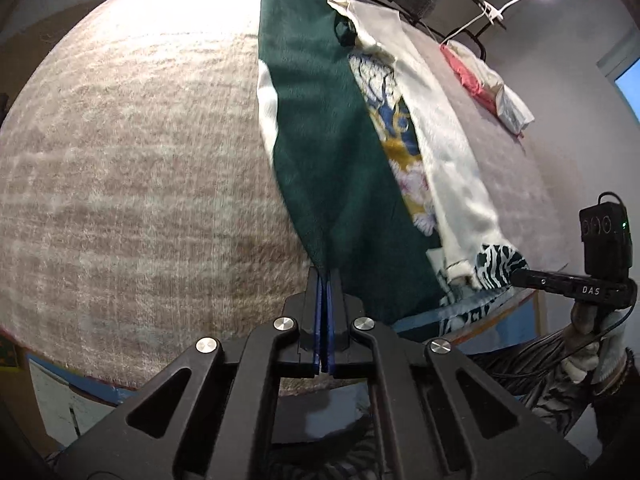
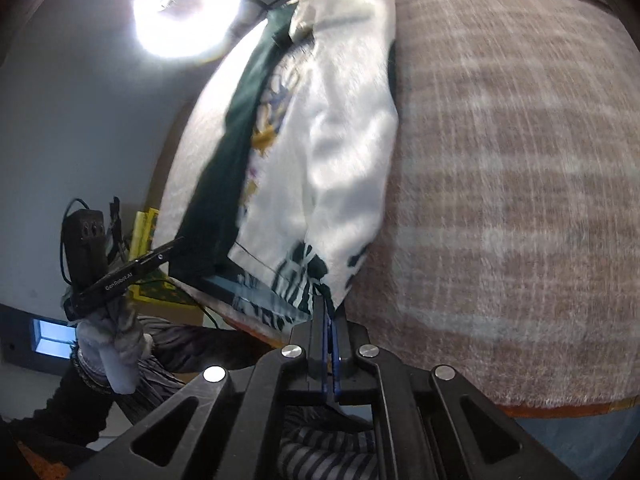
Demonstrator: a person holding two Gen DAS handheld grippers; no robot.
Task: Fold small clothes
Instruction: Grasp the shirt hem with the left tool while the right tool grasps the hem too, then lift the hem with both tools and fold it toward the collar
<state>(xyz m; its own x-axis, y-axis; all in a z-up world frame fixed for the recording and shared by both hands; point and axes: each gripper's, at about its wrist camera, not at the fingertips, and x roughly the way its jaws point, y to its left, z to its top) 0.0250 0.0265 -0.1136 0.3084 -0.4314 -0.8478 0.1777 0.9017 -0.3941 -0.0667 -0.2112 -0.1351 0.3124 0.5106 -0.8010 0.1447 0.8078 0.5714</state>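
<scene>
Lamp (image 2: 186, 8) glares beyond table edge; pink-white bundle (image 1: 486, 82) lies on carpet (image 1: 132, 184), well apart from garment (image 1: 332, 152). Garment, green and white, spread lengthwise on carpet. Left gripper (image 1: 325, 276) pinches green near corner; right gripper (image 2: 326, 300) pinches striped hem corner. Both held low, pointing along the cloth.

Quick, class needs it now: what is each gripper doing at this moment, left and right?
Left gripper: closed on the near green edge of the garment.
Right gripper: closed on the same garment's near corner, at the white, zebra-striped part.
</scene>
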